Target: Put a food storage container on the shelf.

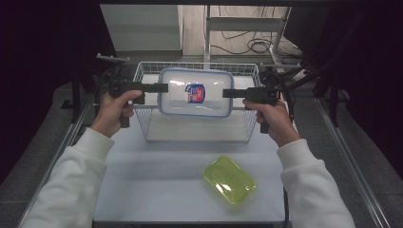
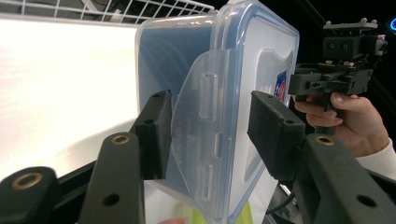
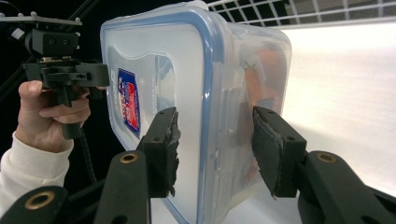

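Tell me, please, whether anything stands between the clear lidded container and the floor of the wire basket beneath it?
Nothing visible does. The clear container hangs over the wire basket, gripped at its ends by the left gripper and right gripper; the basket floor below looks bare. The green lid lies outside, on the table.

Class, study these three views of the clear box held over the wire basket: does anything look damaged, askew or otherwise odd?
Yes. In the right gripper view, the foam pad on one jaw of the right tool is ragged and torn along its edge. The clear box itself is held level above the wire basket. The yellow-green lid lies skewed on the table.
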### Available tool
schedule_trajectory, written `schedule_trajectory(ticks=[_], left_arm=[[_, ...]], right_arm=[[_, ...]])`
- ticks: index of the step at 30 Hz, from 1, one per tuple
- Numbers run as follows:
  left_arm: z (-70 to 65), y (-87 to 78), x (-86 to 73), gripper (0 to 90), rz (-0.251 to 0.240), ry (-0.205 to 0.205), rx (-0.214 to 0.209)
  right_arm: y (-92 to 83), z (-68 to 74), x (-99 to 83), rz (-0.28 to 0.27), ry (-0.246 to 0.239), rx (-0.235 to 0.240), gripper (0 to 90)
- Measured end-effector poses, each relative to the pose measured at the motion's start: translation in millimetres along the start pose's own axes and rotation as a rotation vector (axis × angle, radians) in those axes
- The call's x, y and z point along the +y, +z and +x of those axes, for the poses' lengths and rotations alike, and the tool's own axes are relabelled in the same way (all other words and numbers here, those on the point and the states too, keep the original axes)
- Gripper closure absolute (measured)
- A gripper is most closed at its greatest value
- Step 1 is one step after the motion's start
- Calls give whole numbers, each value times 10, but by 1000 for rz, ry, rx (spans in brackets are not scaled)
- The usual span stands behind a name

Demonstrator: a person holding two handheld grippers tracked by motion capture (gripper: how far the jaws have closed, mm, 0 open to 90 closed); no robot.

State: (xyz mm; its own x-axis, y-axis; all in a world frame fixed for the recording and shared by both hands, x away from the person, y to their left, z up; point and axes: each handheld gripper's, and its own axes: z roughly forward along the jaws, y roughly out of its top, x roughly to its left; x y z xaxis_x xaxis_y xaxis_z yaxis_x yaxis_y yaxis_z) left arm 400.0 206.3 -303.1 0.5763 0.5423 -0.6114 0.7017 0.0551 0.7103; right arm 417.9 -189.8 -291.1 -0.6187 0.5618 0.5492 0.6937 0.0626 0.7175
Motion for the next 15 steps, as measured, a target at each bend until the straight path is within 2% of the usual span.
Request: schedule_trajectory(ticks=[7, 15], left_arm=[[92, 102, 143, 506, 0, -17, -9], [231, 153, 220, 505, 3, -42, -4]], right_arm=[[4, -105, 190, 13, 3, -15, 526], [120, -205, 314, 27, 7, -13, 525]])
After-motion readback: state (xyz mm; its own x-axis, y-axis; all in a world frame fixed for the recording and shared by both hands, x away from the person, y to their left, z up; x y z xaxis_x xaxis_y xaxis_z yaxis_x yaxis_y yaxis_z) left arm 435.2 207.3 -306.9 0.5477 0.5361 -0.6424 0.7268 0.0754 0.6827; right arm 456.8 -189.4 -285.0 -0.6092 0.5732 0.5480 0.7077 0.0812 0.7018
